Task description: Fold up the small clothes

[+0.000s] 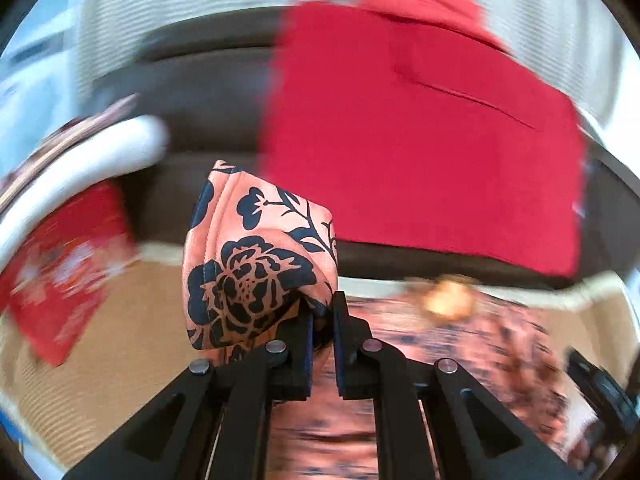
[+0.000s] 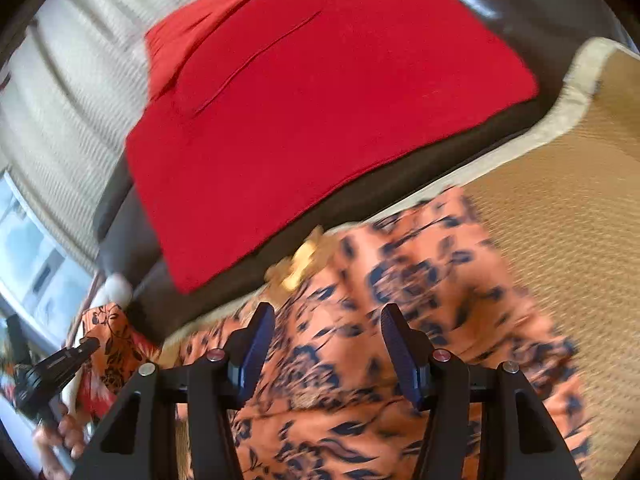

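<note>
The left tongs (image 1: 322, 316) are clenched on a bunched corner of the orange floral garment (image 1: 256, 264), lifted above the woven mat (image 1: 100, 360). Only the right wrist view shows the right tongs (image 2: 328, 344), released and hovering over the rest of the garment (image 2: 400, 320) spread on the mat (image 2: 560, 240). Ahead lies a red cloth (image 2: 320, 112) on a dark surface. A blurred yellowish object (image 1: 446, 296), perhaps a button, sits at the garment's far edge. Left of the left tongs is a red patterned item (image 1: 68, 276).

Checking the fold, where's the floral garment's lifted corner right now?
Left wrist view, centre: the lifted corner is pinched in the left gripper, raised before the red cloth.
</note>
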The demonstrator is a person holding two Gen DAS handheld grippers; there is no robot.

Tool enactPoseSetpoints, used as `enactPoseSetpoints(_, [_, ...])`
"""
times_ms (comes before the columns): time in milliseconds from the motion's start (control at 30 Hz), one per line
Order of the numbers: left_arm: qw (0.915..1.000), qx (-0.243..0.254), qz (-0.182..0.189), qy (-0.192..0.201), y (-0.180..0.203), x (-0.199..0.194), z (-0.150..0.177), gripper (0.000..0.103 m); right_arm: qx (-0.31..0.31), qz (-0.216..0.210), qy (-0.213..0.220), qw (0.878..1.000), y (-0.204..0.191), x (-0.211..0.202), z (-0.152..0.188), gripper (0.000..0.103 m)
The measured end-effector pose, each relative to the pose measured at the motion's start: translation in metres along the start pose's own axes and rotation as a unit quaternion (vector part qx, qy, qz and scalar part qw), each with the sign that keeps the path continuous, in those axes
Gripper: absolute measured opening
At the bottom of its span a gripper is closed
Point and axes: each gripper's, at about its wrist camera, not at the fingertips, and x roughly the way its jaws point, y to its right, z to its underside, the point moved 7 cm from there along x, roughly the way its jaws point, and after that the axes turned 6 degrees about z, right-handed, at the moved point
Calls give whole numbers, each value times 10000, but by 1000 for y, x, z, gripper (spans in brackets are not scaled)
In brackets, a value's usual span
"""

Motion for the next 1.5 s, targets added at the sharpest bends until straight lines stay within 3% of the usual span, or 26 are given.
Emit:
enactPoseSetpoints(100, [9954,281,863,-301,94,19,5,9,357,70,150,9992,26,-8,-15,60])
enactPoseSetpoints(167, [9892,392,1322,-490,137,24,10,24,635,96,155,9978,43,-9,-22,60])
enactPoseSetpoints(233, [9869,359,1527,-366,152,20,9,70,939,40,-10,9956,55,-5,-24,66])
enactPoseSetpoints(300, [9886,242,1478,157,146,5,5,82,1077,-1,-222,9939,64,2,-24,69])
enactPoseSetpoints(433, [9953,4,884,397,104,7,16,83,885,-63,-396,9953,59,7,-24,69])
enactPoseSetpoints(633, [9977,-652,39,-177,31,58,63,83,751,-411,-802,9931,37,26,-9,69])
enactPoseSetpoints(833, [9961,-508,-543,-483,-12,80,95,83,1031,-188,-786,9914,51,56,-17,69])
enactPoseSetpoints(1000, [9933,-341,-706,-844,-26,100,115,83,857,139,-972,9915,51,93,-20,67])
enactPoseSetpoints(1033, [9921,-272,-780,-950,-26,107,119,83,802,171,-1030,9913,48,98,-18,64])
enactPoseSetpoints(1133, [9872,-321,-887,-1287,-33,120,129,83,271,283,-1258,9913,24,102,-10,29])
enactPoseSetpoints(1233, [9831,-483,-945,-1494,-43,124,137,83,-396,555,-1083,9918,1,90,-6,14])
enactPoseSetpoints(1400, [9828,-444,-970,-1506,-47,120,143,83,-972,643,-174,9930,-29,39,-20,12])
enactPoseSetpoints(1500, [9825,-371,-953,-1554,-44,123,148,83,-1036,936,156,9901,-14,20,-28,12])
